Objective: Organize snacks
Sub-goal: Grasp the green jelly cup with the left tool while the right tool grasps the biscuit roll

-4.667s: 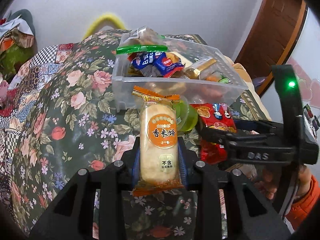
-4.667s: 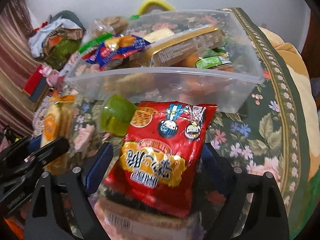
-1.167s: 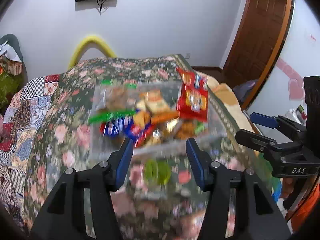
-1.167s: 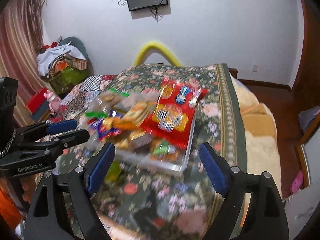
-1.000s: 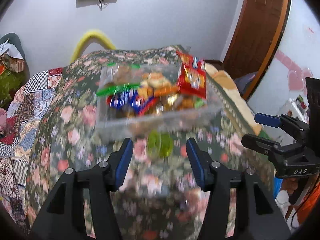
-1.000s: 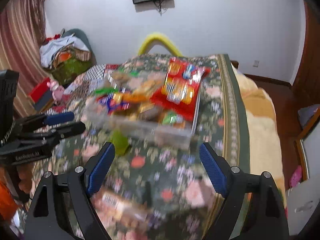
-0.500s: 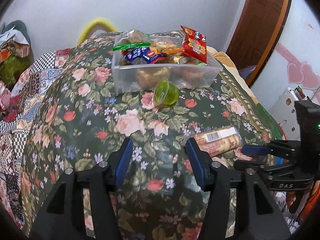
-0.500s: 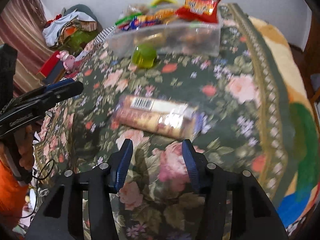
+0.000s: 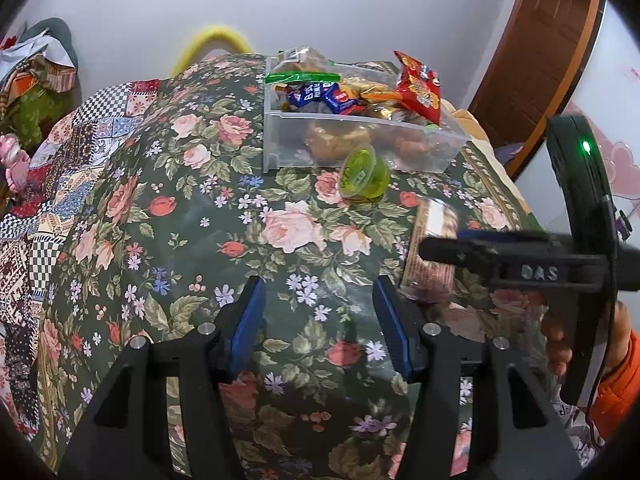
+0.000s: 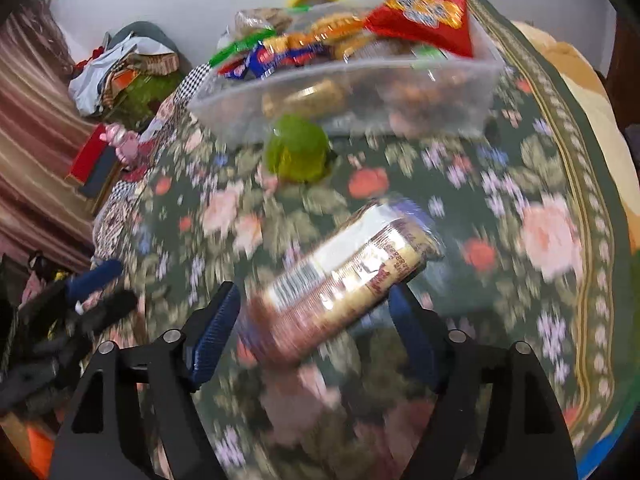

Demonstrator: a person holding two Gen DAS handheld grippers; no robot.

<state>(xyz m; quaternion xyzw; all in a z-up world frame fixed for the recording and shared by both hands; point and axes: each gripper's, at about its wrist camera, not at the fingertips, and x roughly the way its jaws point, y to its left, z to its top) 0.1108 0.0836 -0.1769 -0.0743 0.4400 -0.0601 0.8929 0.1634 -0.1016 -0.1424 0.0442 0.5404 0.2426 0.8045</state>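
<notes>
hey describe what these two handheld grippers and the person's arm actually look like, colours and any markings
Both grippers are matte black plastic frames with silver screws and two fingers lined with ribbed blue pads. The left gripper and right gripper look alike. Seen from the left camera, the right one bears raised "DAS" lettering and a curved black ring with a lit green LED. The hand holding it wears an orange sleeve.

Both wrist cameras look forward and down across the floral bed [image 9: 168, 184], close above it; both catch the clear snack bin [image 9: 360, 148] and green jelly cup [image 10: 298, 152].
</notes>
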